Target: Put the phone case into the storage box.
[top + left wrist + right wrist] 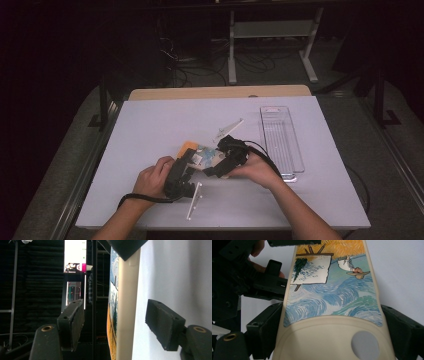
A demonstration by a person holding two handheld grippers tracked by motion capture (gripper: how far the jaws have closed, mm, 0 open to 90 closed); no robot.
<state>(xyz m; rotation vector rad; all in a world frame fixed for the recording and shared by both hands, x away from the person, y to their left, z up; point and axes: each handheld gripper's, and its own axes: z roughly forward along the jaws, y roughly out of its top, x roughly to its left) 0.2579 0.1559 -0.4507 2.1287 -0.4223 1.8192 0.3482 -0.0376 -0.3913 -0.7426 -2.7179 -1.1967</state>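
**Painted case held up between both grippers**

The cream-edged painted case [329, 305] sits just below the centre of the surface [150, 130], lifted on edge. The right gripper [220, 170] pinches its sides, likely to steady it. At nine o'clock, the left gripper [187, 167] straddles the case's edge, jaws spread and clear of it. A clear tray [280, 140] lies at three o'clock.

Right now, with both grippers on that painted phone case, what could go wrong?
1. The left gripper's pads stand apart from the phone case edge, so only the right gripper clamps it; it may twist or slip.
2. The white stick lies near the left hand and might get knocked.
3. A hard squeeze could bend the thin case.
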